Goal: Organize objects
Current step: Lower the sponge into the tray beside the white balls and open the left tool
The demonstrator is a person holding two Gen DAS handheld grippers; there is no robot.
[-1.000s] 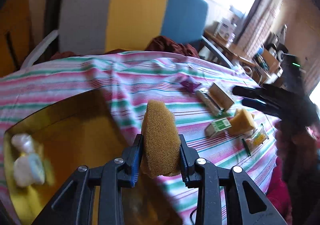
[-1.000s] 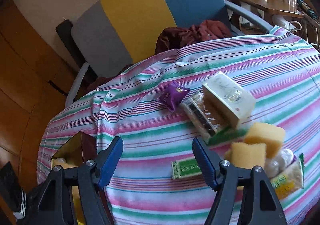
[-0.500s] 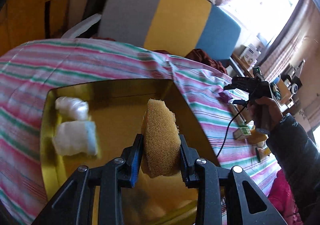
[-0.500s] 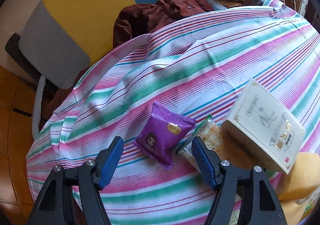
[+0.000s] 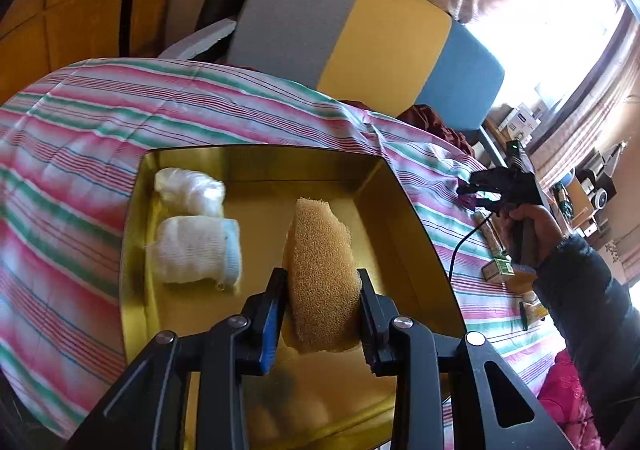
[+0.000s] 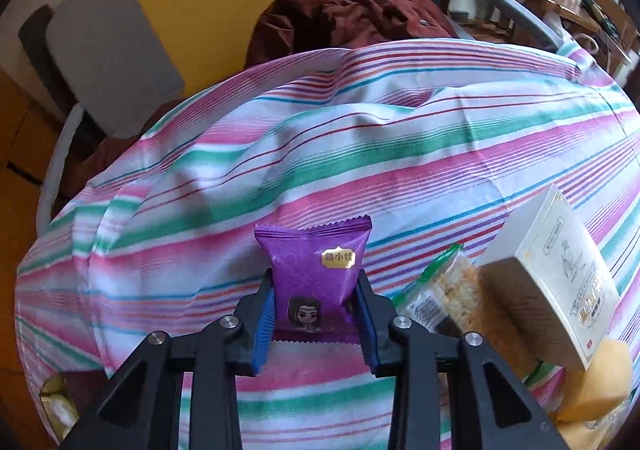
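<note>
Left gripper (image 5: 322, 286), clamping sponge (image 5: 320, 274), now over gold tray (image 5: 384, 210), frame centre; right gripper (image 6: 316, 308) newly pinches purple packet (image 6: 314, 270) — both near binning.

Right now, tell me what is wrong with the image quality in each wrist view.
Left wrist view: the window at upper right is blown out white, the gold tray throws glare, and fisheye bends the striped cloth. Right wrist view: the cloth's stripes smear with motion blur on the left, while the purple snack packet between the claw fingers stays sharp.
</note>
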